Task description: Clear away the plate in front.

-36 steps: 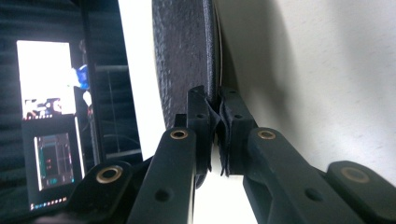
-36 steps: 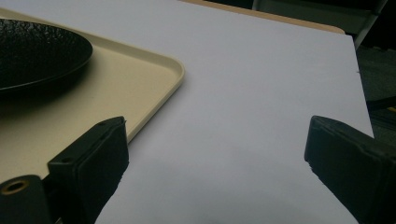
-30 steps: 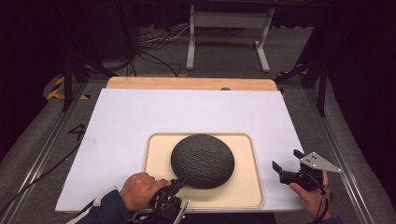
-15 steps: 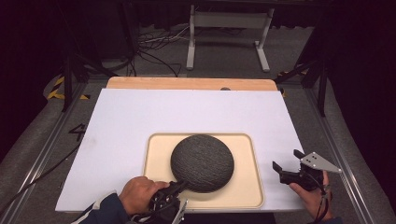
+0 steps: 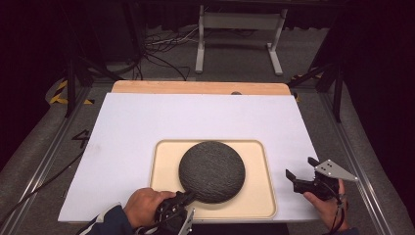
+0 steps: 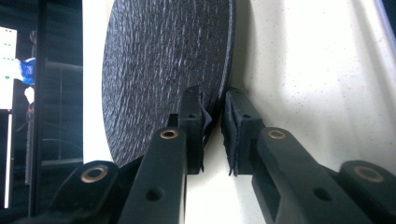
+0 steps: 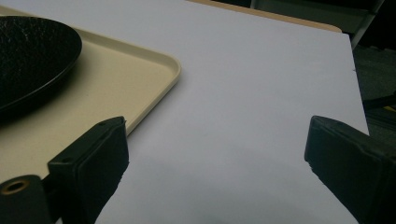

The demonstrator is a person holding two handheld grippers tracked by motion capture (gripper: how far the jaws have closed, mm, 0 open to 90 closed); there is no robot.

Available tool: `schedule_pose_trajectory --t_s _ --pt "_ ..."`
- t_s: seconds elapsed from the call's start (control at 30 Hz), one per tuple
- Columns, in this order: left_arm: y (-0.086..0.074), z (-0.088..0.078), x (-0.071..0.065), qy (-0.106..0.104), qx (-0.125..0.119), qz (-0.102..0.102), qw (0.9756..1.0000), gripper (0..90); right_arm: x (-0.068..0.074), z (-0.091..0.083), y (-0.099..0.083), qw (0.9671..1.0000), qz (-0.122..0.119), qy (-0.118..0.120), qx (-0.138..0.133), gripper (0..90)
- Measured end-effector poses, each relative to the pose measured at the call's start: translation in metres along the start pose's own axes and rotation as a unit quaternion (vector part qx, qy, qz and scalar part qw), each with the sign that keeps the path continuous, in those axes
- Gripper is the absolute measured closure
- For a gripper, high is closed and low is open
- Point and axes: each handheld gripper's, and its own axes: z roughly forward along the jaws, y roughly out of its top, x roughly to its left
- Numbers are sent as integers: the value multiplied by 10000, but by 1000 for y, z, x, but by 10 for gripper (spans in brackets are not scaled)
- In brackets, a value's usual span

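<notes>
On the tray (image 5: pixel 259 196), left gripper (image 6: pixel 214 116) jaws pinch the plate (image 5: pixel 212 171) rim; right gripper (image 5: pixel 301 172) jaws spread.

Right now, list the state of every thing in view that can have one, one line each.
Black plate: on the tray, near edge pinched in the left gripper.
Cream tray: flat on the white sheet, carrying the plate.
Left gripper: shut on the plate's rim.
Right gripper: open, holding nothing, over the white sheet beside the tray.
</notes>
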Motion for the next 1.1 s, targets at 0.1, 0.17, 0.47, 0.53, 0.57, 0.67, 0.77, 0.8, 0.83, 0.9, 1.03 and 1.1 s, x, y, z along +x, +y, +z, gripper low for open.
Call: schedule_pose_trajectory --t_s 0.1,0.17,0.47,0.53,0.57,0.67,0.77,0.8,0.83,0.9,1.03,1.1 --pt "-1 -1 3 -11 -21 -216 9998 707 0 0 0 10000 -1 10 2 68" --pt "-3 -2 4 -86 -40 -330 9994 698 -1 1 -1 10000 6 30 13 67" --pt "-12 -14 16 -164 -322 -911 9952 643 -1 2 -2 10000 0 40 53 68" --pt "-15 -16 19 -80 -311 -974 9947 639 0 2 -2 10000 8 39 57 67" --pt "-15 -17 20 -73 -299 -962 9949 637 0 2 -2 10000 -4 42 53 68" --pt "-19 -18 24 -10 -306 -1115 9933 616 0 2 -2 10000 -3 42 56 68" --pt "-21 -19 28 59 -324 -1198 9923 592 0 2 -1 10000 -14 50 51 68" --pt "-23 -19 29 78 -319 -1202 9922 581 1 2 -1 10000 -11 48 59 67" --pt "-24 -20 31 134 -292 -1254 9916 569 0 3 -2 10000 -17 53 56 67" --pt "-27 -21 35 184 -344 -1371 9898 552 0 3 -2 10000 -19 50 54 68" --pt "-34 -22 42 317 -337 -1593 9861 500 0 3 -1 10000 -17 51 48 68" --pt "-37 -22 45 351 -405 -1759 9829 469 1 3 -1 10000 -28 58 53 68"
